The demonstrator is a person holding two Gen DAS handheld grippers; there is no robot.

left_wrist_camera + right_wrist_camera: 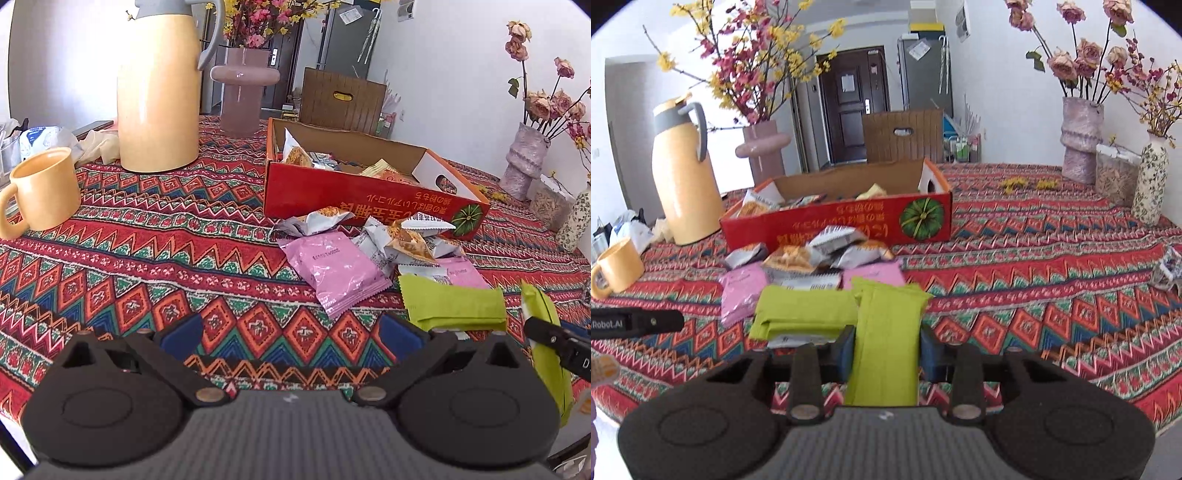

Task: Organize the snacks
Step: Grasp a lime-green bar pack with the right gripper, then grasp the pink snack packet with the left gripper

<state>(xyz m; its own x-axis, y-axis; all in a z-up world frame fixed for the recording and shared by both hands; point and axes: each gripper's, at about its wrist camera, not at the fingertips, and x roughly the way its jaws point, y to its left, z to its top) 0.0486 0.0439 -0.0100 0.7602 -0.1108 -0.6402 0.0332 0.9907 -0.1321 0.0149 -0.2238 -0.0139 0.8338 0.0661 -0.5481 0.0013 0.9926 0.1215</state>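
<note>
Patterned tablecloth (1034, 266) | right claw (884, 354) tilted down, clamping green packet (886, 332) | left claw (291, 332) spread, empty

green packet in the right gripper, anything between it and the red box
Only the loose snack pile lies on the cloth between the green packet, gripped by the right gripper, and the red box. It's low, likely passable above.
</note>
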